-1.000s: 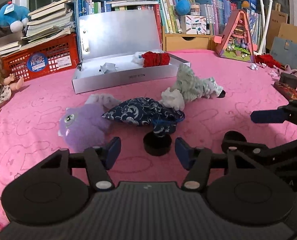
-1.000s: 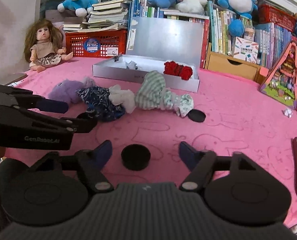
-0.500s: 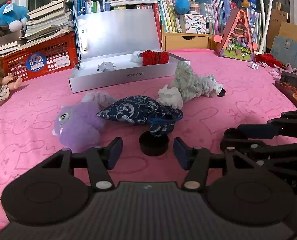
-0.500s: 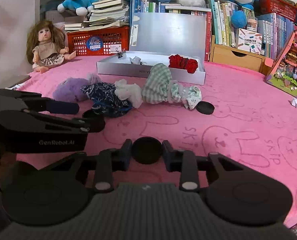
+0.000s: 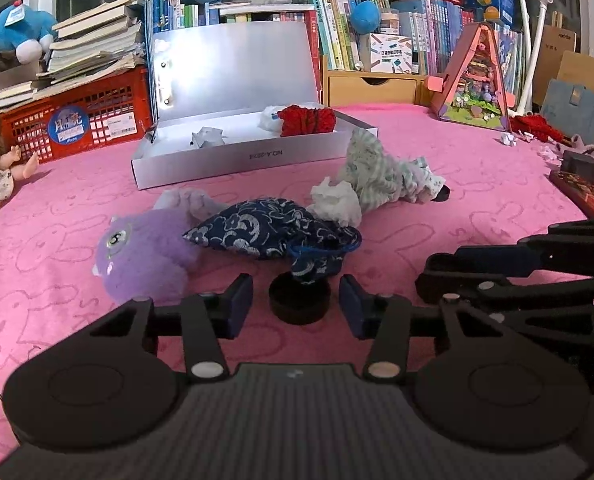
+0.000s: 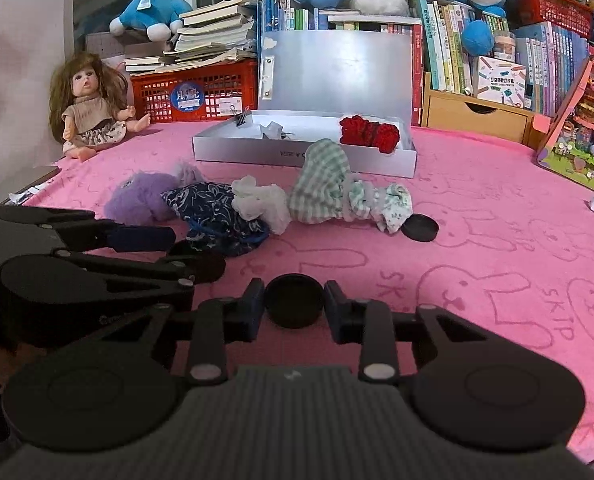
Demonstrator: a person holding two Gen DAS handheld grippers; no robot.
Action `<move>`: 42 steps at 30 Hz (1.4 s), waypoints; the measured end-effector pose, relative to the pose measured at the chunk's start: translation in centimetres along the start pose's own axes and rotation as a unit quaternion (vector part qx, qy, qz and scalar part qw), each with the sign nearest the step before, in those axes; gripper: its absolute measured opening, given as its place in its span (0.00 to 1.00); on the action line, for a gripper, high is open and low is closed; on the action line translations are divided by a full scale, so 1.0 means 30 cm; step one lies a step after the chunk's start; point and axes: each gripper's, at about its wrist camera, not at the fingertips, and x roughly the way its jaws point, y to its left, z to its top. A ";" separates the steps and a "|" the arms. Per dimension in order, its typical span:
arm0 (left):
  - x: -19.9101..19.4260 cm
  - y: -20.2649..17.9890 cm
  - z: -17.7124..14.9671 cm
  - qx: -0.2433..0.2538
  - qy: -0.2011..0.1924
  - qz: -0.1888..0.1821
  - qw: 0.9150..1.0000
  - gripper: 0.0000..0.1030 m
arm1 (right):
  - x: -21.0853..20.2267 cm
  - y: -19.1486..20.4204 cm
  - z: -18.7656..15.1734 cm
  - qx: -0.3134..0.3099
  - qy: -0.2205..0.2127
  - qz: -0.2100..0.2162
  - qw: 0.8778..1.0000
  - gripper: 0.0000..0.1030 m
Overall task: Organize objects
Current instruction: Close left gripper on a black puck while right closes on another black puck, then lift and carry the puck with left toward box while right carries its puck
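In the left wrist view a black round lid (image 5: 300, 298) lies on the pink blanket between my left gripper (image 5: 295, 305) fingers. The jaws are closing, with a gap still on each side of the lid. In the right wrist view my right gripper (image 6: 295, 307) is shut on a second black round lid (image 6: 295, 298), with both pads pressed to its sides. A third black lid (image 6: 420, 228) lies by the green checked cloth (image 6: 325, 184). Beyond stand a purple plush (image 5: 145, 256), a navy patterned pouch (image 5: 265, 232), a white crumpled wad (image 5: 337, 202) and an open silver box (image 5: 237, 160).
The silver box holds a red knitted item (image 5: 307, 120) and a small crumpled paper (image 5: 207, 137). A doll (image 6: 87, 104) sits at the far left. A red crate (image 6: 201, 94), books and plush toys line the back. A triangular toy house (image 6: 581, 128) stands at the right.
My right gripper's jaws have shut on the black lid that lay between them. My left gripper's jaws have narrowed around the other lid.
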 end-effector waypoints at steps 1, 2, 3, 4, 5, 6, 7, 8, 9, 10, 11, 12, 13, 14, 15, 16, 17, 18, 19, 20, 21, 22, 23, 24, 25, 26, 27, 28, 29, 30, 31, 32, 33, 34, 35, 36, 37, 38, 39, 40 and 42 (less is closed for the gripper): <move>-0.001 0.002 -0.001 -0.003 0.000 0.000 1.000 0.50 | 0.002 0.001 0.000 0.001 0.001 0.002 1.000 0.36; -0.001 0.002 -0.001 -0.004 -0.001 0.000 1.000 0.49 | 0.005 0.001 0.000 0.002 0.002 0.003 1.000 0.36; -0.002 0.003 -0.002 -0.004 -0.001 0.000 1.000 0.48 | 0.007 0.002 0.000 0.002 0.003 0.004 1.000 0.36; -0.003 0.002 -0.003 -0.003 -0.002 -0.001 1.000 0.47 | 0.009 0.004 0.000 0.002 0.003 0.004 1.000 0.36; -0.002 0.003 -0.004 -0.002 -0.004 -0.002 1.000 0.46 | 0.009 0.004 0.000 0.002 0.003 0.003 1.000 0.36; -0.001 0.003 -0.005 -0.002 -0.004 -0.003 1.000 0.46 | 0.010 0.005 0.001 0.001 0.003 0.003 1.000 0.36; 0.000 0.004 -0.004 -0.002 -0.004 -0.003 1.000 0.46 | 0.010 0.006 0.002 0.001 0.003 0.002 1.000 0.36; 0.000 0.004 -0.005 -0.003 -0.004 -0.003 1.000 0.46 | 0.011 0.006 0.002 0.001 0.003 0.002 1.000 0.36; 0.001 0.005 -0.004 -0.006 -0.004 -0.002 1.000 0.45 | 0.011 0.005 0.004 0.002 0.002 0.003 1.000 0.36; 0.001 0.005 -0.004 -0.008 -0.004 -0.002 1.000 0.44 | 0.011 0.006 0.005 0.003 0.002 0.003 1.000 0.36; 0.000 0.006 -0.004 -0.010 -0.004 -0.001 1.000 0.41 | 0.012 0.007 0.006 0.003 0.002 0.005 1.000 0.36; -0.002 0.006 -0.003 -0.013 -0.004 0.000 1.000 0.37 | 0.012 0.008 0.007 0.004 0.002 0.006 1.000 0.36; -0.005 0.006 -0.004 -0.016 -0.004 0.000 1.000 0.37 | 0.010 0.010 0.009 0.004 0.000 0.007 1.000 0.36; -0.009 0.007 -0.004 -0.020 -0.005 0.003 1.000 0.37 | 0.008 0.012 0.009 0.003 -0.001 0.006 1.000 0.36; -0.014 0.007 -0.004 -0.023 -0.005 0.005 1.000 0.37 | 0.005 0.014 0.009 0.002 -0.003 0.006 1.000 0.36; -0.019 0.006 -0.004 -0.024 -0.006 0.007 1.000 0.37 | 0.003 0.015 0.012 0.001 -0.003 0.007 1.000 0.36; -0.024 0.005 -0.004 -0.024 -0.007 0.011 1.000 0.37 | 0.000 0.017 0.012 0.001 -0.002 0.007 1.000 0.36; -0.031 0.002 -0.004 -0.020 -0.008 0.015 1.000 0.37 | -0.002 0.019 0.012 0.000 -0.001 0.007 1.000 0.36; -0.036 -0.001 -0.005 -0.017 -0.010 0.017 1.000 0.37 | -0.005 0.020 0.013 0.000 0.000 0.006 1.000 0.36; -0.043 -0.003 -0.004 -0.015 -0.011 0.018 1.000 0.37 | -0.008 0.021 0.014 0.000 0.000 0.006 1.000 0.36; -0.050 -0.004 -0.004 -0.016 -0.011 0.017 1.000 0.37 | -0.011 0.021 0.015 0.000 0.000 0.007 1.000 0.36; -0.055 -0.003 -0.001 -0.018 -0.011 0.016 1.000 0.37 | -0.014 0.020 0.019 0.002 -0.001 0.008 1.000 0.36; -0.060 -0.002 0.003 -0.019 -0.012 0.015 1.000 0.37 | -0.018 0.020 0.022 0.003 -0.002 0.009 1.000 0.36; -0.064 -0.002 0.008 -0.020 -0.013 0.014 1.000 0.37 | -0.021 0.019 0.026 0.004 -0.005 0.010 1.000 0.36; -0.068 -0.002 0.012 -0.021 -0.015 0.015 1.000 0.37 | -0.025 0.018 0.027 0.005 -0.007 0.010 1.000 0.36; -0.072 -0.002 0.015 -0.021 -0.017 0.016 1.000 0.37 | -0.027 0.017 0.029 0.007 -0.009 0.011 1.000 0.36; -0.077 -0.002 0.020 -0.022 -0.020 0.016 0.999 0.37 | -0.031 0.015 0.031 0.009 -0.011 0.013 1.000 0.36; -0.081 -0.002 0.023 -0.022 -0.022 0.016 0.999 0.37 | -0.033 0.013 0.033 0.012 -0.012 0.015 1.000 0.36; -0.086 -0.002 0.026 -0.023 -0.023 0.017 0.999 0.37 | -0.036 0.010 0.034 0.015 -0.013 0.018 1.000 0.36; -0.092 -0.001 0.028 -0.023 -0.025 0.017 0.999 0.37 | -0.038 0.009 0.036 0.018 -0.014 0.021 1.000 0.36; -0.097 0.000 0.032 -0.022 -0.026 0.017 0.999 0.37 | -0.041 0.009 0.038 0.021 -0.014 0.023 0.999 0.36; -0.103 -0.001 0.036 -0.022 -0.028 0.017 0.999 0.37 | -0.044 0.009 0.042 0.023 -0.015 0.025 0.999 0.36; -0.109 -0.002 0.040 -0.022 -0.029 0.019 0.999 0.37 | -0.047 0.010 0.047 0.025 -0.017 0.026 0.999 0.36; -0.114 -0.002 0.045 -0.022 -0.030 0.020 0.999 0.37 | -0.052 0.011 0.051 0.024 -0.020 0.027 0.999 0.36; -0.120 -0.002 0.050 -0.022 -0.031 0.021 0.999 0.37 | -0.057 0.012 0.055 0.024 -0.023 0.027 0.999 0.36; -0.126 -0.001 0.057 -0.023 -0.034 0.022 0.999 0.37 | -0.060 0.012 0.059 0.025 -0.026 0.027 0.999 0.36; -0.132 0.001 0.064 -0.024 -0.037 0.022 0.999 0.37 | -0.064 0.013 0.065 0.026 -0.029 0.028 0.999 0.36; -0.139 0.002 0.071 -0.024 -0.040 0.022 0.999 0.37 | -0.068 0.013 0.069 0.027 -0.032 0.029 0.999 0.36; -0.144 0.002 0.076 -0.023 -0.044 0.023 0.999 0.37 | -0.070 0.011 0.075 0.028 -0.034 0.030 0.999 0.36; -0.148 0.002 0.080 -0.022 -0.047 0.024 0.998 0.37 | -0.071 0.009 0.082 0.029 -0.036 0.031 0.998 0.36; -0.152 0.003 0.092 -0.022 -0.052 0.025 0.998 0.37 | -0.071 0.005 0.091 0.032 -0.039 0.031 0.998 0.36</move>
